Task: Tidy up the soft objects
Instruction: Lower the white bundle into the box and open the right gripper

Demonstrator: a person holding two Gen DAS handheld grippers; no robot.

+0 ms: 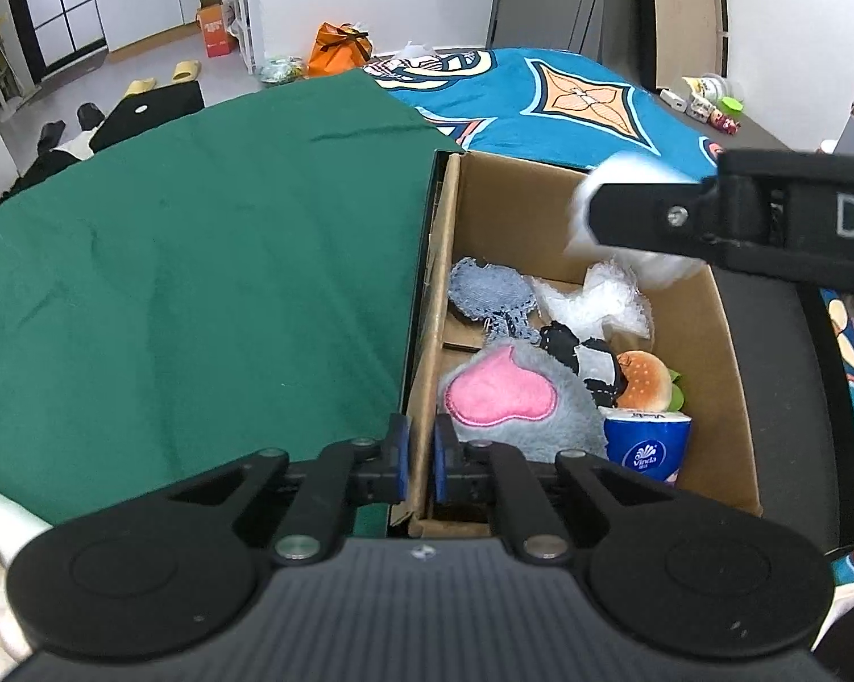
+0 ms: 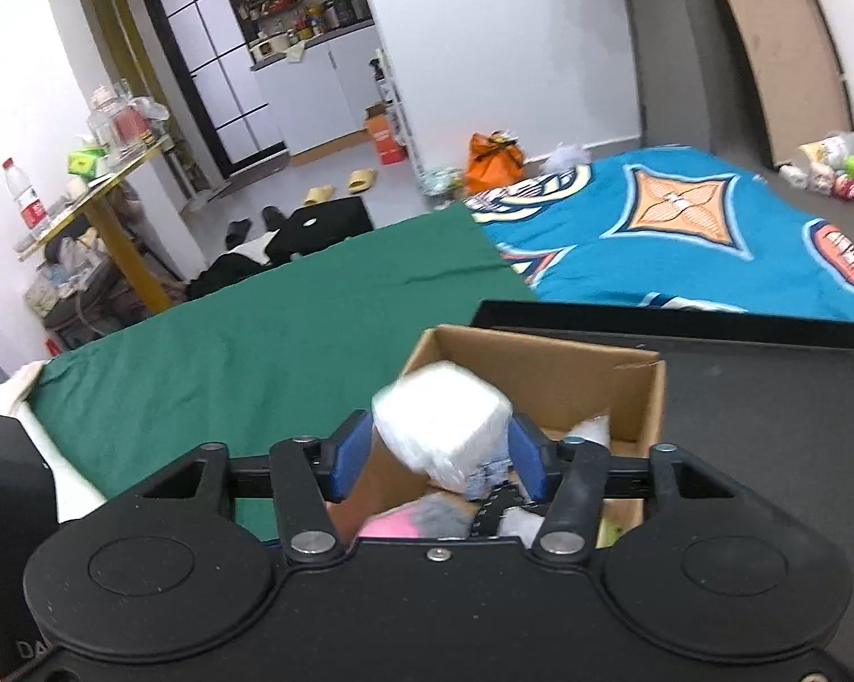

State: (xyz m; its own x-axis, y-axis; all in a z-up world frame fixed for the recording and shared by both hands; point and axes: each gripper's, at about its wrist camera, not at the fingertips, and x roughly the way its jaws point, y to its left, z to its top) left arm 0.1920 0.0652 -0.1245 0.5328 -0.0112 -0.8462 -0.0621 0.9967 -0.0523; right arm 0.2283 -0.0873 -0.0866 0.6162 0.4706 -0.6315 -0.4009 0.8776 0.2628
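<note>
White plastic-wrapped pack [image 2: 441, 426] between parted right gripper [image 2: 439, 457] pads above cardboard box [image 2: 626, 392], left gripper [image 1: 417, 463] clamped on box's wall

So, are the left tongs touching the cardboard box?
Touching. The left wrist view shows the left tongs shut on the cardboard box, its side wall pinched between the blue pads.

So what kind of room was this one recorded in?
Most likely a small lived-in flat: a bed with a blue patterned blanket, a kitchen nook with cluttered shelves, and yellow slippers on the floor.
</note>
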